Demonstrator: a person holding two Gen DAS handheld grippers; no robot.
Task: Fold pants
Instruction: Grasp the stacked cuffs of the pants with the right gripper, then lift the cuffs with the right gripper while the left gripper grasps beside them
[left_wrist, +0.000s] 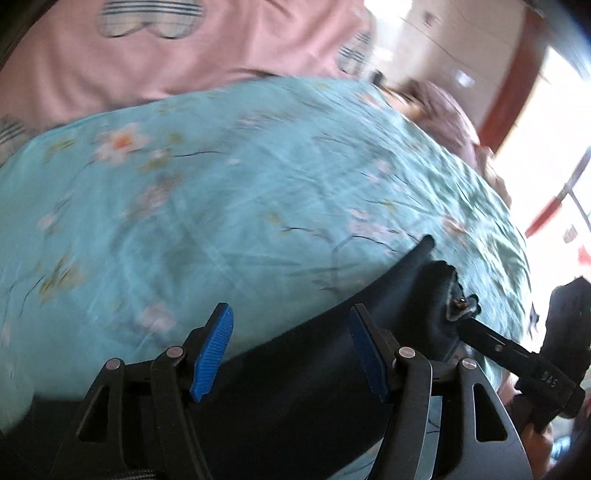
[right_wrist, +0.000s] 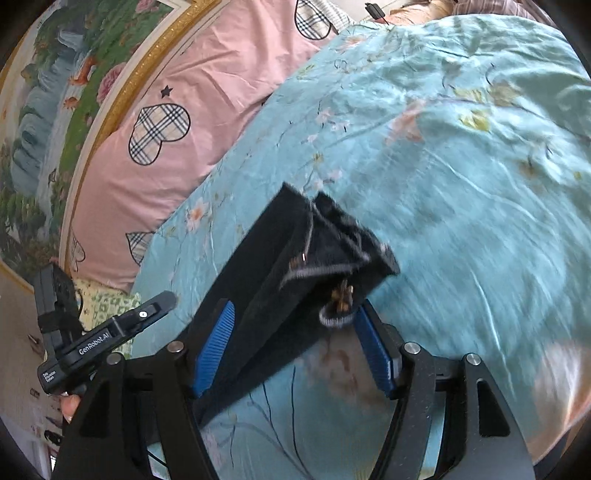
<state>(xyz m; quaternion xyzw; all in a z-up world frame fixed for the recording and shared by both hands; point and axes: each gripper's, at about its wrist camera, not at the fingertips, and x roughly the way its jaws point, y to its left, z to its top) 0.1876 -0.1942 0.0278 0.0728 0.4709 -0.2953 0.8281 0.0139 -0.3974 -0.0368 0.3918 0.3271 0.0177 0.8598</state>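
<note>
The dark navy pants (left_wrist: 295, 373) hang as a taut band over a teal flowered bedspread (left_wrist: 229, 206). In the left wrist view my left gripper (left_wrist: 291, 350) stands open, its blue pads (left_wrist: 214, 354) apart, with the pants running between and below them. The waistband end with a brass button (left_wrist: 460, 303) sits at the right, where the tip of the other gripper (left_wrist: 517, 354) reaches it. In the right wrist view my right gripper (right_wrist: 295, 347) is open around the pants' waistband (right_wrist: 314, 258), whose button and zipper (right_wrist: 341, 295) face the camera. The left gripper's finger (right_wrist: 140, 317) shows at the left.
Pink pillows with plaid hearts (right_wrist: 159, 133) lie along the head of the bed. A gold-framed flower painting (right_wrist: 55, 110) hangs behind them. A wooden door frame and bright window (left_wrist: 535, 92) are at the right of the left wrist view.
</note>
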